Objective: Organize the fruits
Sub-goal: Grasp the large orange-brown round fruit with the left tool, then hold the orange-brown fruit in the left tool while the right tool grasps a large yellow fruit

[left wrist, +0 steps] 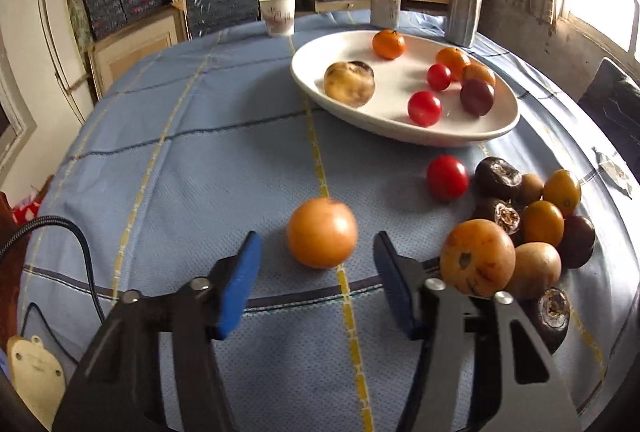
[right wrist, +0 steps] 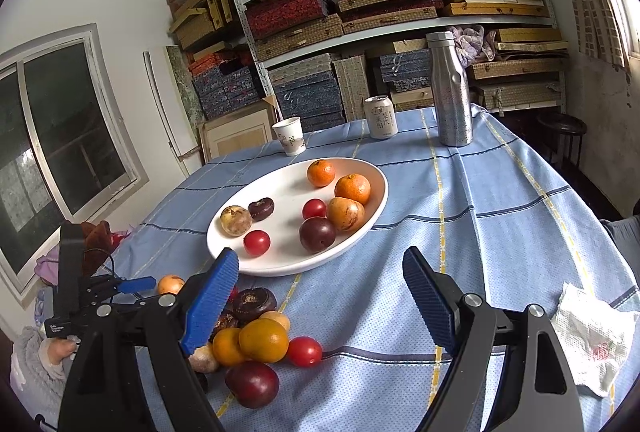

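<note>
With my left gripper (left wrist: 318, 256) spread around the lone orange fruit (left wrist: 322, 232) on the counter (left wrist: 180, 172), pads apart from it, and my right gripper (right wrist: 320, 296) open and empty, I judged pinching and carrying it to the plate (left wrist: 308, 80) came next.

Pale blue cloth (left wrist: 200, 172) crossed by yellow and navy lines; white plate (left wrist: 384, 124) with orange, red and dark purple fruit; silver bottle (right wrist: 450, 92); blue-padded black jaws.
</note>
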Demonstrator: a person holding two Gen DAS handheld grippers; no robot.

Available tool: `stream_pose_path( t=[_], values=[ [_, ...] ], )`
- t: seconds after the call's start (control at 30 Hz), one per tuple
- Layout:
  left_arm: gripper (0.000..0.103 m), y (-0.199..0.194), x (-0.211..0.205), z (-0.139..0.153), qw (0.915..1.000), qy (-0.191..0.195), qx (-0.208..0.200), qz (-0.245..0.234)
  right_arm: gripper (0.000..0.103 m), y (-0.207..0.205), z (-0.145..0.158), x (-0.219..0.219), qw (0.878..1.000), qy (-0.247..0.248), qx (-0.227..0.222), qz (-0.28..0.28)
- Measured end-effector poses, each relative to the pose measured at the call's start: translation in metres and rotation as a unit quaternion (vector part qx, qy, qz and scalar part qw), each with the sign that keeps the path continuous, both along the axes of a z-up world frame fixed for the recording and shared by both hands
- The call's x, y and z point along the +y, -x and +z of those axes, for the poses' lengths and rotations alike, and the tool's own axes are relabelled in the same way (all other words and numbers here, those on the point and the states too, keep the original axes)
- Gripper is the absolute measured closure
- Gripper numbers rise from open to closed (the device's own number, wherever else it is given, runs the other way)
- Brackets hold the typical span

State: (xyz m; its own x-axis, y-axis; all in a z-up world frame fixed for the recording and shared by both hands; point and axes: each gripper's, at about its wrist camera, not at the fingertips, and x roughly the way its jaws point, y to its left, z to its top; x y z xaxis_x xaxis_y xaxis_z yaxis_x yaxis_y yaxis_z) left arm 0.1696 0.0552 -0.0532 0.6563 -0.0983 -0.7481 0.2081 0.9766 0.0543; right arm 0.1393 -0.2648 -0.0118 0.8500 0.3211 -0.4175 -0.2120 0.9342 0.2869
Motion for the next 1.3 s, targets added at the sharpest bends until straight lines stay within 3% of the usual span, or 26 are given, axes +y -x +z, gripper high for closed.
stream_pose_path(
  t=[0.1,0.3,0.47,0.57,0.8,1.07,1.3],
  values=[
    [0.048,-0.005,0.004,-0.001,0.9999,0.016,0.006,0.005,0.018,0.000,-0.001,0.001,1.000,0.000,0.000,0.001],
    [0.049,-0.012,-0.006,-0.006,0.9998,0.011,0.013,-0.011,0.018,-0.001,-0.002,0.005,1.000,0.006,0.005,0.006],
    [0.054,-0.023,-0.004,-0.009,0.9994,0.024,0.025,-0.008,0.018,-0.002,-0.002,0.005,1.000,0.008,0.009,0.009],
    [0.064,-0.024,-0.002,-0.009,0.9994,0.024,0.024,-0.003,0.018,-0.003,-0.004,0.008,1.000,0.012,0.012,0.014],
    [0.064,-0.018,0.001,-0.003,0.9994,0.032,0.009,-0.002,0.018,-0.007,-0.011,0.020,0.998,0.031,0.035,0.041],
    [0.064,-0.012,0.001,0.002,0.9996,0.029,-0.002,-0.003,0.036,-0.007,-0.029,0.056,0.989,0.092,0.064,0.098],
    [0.064,-0.009,0.000,0.003,0.9997,0.025,-0.007,0.000,0.039,-0.008,-0.034,0.063,0.986,0.103,0.078,0.105]
  ],
)
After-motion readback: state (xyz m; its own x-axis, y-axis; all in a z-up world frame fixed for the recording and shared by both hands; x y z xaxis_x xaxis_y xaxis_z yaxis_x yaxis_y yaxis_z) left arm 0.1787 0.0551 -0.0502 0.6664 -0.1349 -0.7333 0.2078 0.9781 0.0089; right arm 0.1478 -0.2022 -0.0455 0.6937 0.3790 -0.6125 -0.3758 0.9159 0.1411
